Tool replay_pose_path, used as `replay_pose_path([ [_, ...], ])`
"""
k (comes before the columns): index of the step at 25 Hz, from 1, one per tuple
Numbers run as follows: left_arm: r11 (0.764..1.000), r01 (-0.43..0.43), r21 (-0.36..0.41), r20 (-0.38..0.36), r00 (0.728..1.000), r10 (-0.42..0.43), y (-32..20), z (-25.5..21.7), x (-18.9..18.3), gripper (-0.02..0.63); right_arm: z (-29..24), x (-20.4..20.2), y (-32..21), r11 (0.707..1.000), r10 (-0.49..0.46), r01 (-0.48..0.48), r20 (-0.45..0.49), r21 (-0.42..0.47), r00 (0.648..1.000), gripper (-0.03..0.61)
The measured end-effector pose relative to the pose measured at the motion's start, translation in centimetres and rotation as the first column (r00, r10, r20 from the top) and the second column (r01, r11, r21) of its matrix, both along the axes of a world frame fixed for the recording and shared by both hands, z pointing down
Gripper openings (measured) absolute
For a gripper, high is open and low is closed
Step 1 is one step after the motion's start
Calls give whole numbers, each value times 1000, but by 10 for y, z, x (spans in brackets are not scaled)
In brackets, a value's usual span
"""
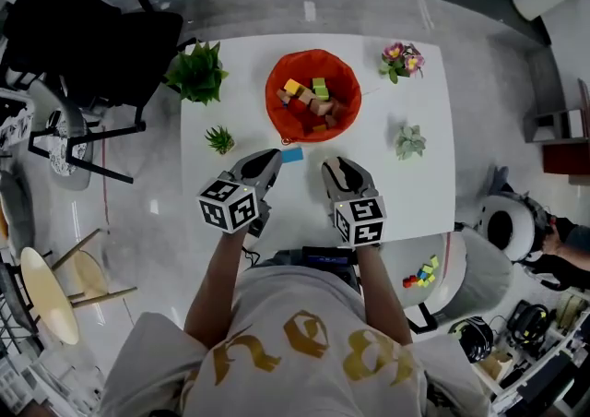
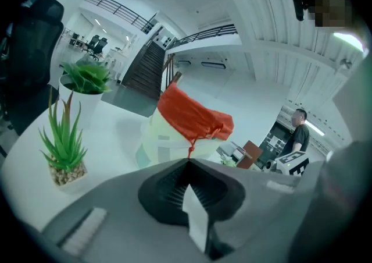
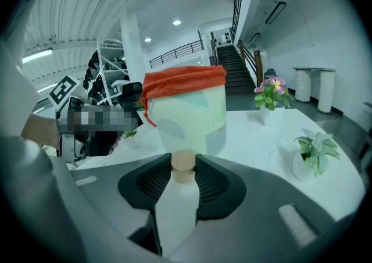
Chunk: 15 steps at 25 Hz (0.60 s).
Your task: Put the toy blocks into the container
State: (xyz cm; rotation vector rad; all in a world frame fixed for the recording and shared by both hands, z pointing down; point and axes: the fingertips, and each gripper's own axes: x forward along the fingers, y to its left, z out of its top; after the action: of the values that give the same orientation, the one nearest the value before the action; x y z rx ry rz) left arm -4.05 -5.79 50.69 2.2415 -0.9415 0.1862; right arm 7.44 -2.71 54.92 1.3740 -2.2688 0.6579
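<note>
Head view: the orange-lined container stands mid-desk toward the far edge, with a pile of coloured blocks inside. A blue block lies on the white desk just before it, beside the left tool. The right tool is over bare desk, near the front edge.

Left gripper view: the jaws are closed together with nothing between them, facing the container.

Right gripper view: the jaws are clamped on a round tan block, with open desk to the right.
</note>
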Motion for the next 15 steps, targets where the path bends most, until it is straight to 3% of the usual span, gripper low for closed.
replay_pose_path([
  [15,992,64,110,-40,997,-60,-3,-54,-18,0,-62,-5,-16,993,13,-13,7,120,1000,153],
])
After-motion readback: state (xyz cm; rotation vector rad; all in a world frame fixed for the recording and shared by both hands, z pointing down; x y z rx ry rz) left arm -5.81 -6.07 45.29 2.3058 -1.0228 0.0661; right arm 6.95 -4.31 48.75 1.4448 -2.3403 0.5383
